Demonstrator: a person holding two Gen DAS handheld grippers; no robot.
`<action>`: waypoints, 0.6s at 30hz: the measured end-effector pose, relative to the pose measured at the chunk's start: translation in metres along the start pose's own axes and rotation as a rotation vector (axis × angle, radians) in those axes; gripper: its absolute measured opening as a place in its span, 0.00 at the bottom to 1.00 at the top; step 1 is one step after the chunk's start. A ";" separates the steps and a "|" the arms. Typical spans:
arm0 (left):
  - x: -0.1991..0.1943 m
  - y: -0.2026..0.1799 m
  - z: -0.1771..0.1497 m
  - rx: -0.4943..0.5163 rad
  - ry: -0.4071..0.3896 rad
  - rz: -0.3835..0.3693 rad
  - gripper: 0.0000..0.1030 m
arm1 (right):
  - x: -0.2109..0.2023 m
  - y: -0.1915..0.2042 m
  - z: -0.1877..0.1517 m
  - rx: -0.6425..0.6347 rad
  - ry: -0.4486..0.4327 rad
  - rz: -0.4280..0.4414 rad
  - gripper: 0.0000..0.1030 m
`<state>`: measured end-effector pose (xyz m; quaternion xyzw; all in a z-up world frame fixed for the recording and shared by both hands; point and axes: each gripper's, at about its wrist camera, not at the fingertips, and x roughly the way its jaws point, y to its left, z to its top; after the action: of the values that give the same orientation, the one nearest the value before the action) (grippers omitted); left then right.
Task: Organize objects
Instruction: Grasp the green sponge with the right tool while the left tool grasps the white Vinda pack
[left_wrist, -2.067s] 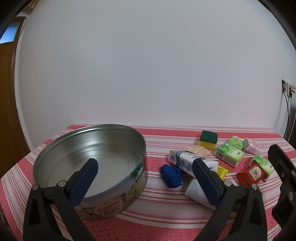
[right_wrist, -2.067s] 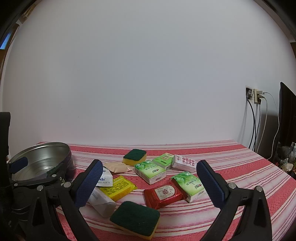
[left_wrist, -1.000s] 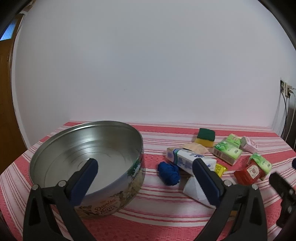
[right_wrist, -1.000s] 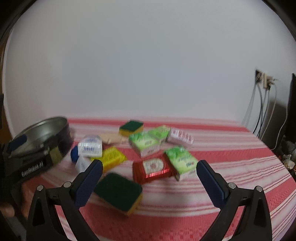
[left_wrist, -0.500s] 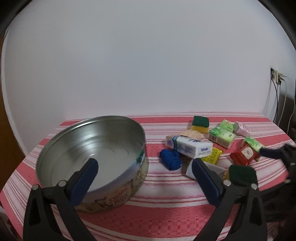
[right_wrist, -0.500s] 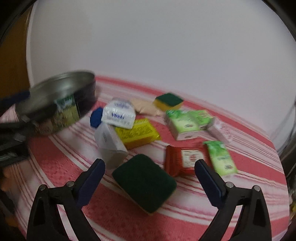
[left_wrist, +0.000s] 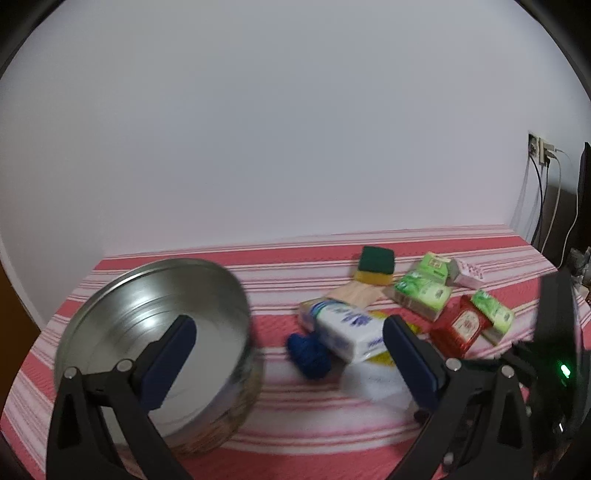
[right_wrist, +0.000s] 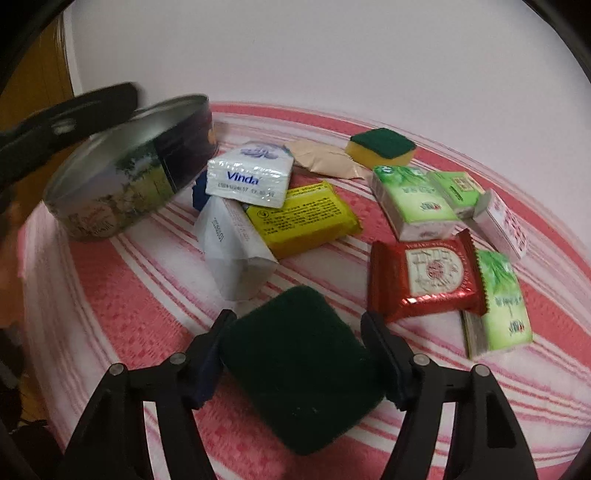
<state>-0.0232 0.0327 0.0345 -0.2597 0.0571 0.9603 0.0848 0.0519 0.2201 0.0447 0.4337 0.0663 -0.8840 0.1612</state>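
Your right tool (right_wrist: 295, 354) points steeply down at the near dark green sponge (right_wrist: 301, 367), which lies flat on the worktop (right_wrist: 110, 295) straight between its jaws; the jaws have just been closing, both pads now look to be against the sponge's left and right sides, though the blur leaves the firmness of the pinch uncertain. The open tin (right_wrist: 133, 166) lies up and to the left of that sponge, past the tissue packs, so judge your carry in that direction. Your left tool (left_wrist: 288, 354) hangs spread and empty just beside the tin.
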 end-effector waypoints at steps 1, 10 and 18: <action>0.006 -0.006 0.003 -0.002 0.009 -0.015 0.99 | -0.006 -0.003 -0.003 0.013 -0.022 0.011 0.69; 0.100 -0.056 0.018 -0.004 0.263 0.028 0.76 | -0.052 -0.042 -0.010 0.157 -0.234 -0.047 0.70; 0.142 -0.054 0.002 -0.066 0.407 0.078 0.74 | -0.052 -0.061 -0.008 0.217 -0.242 -0.034 0.70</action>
<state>-0.1350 0.1048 -0.0396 -0.4487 0.0518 0.8918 0.0257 0.0669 0.2913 0.0791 0.3379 -0.0421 -0.9343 0.1053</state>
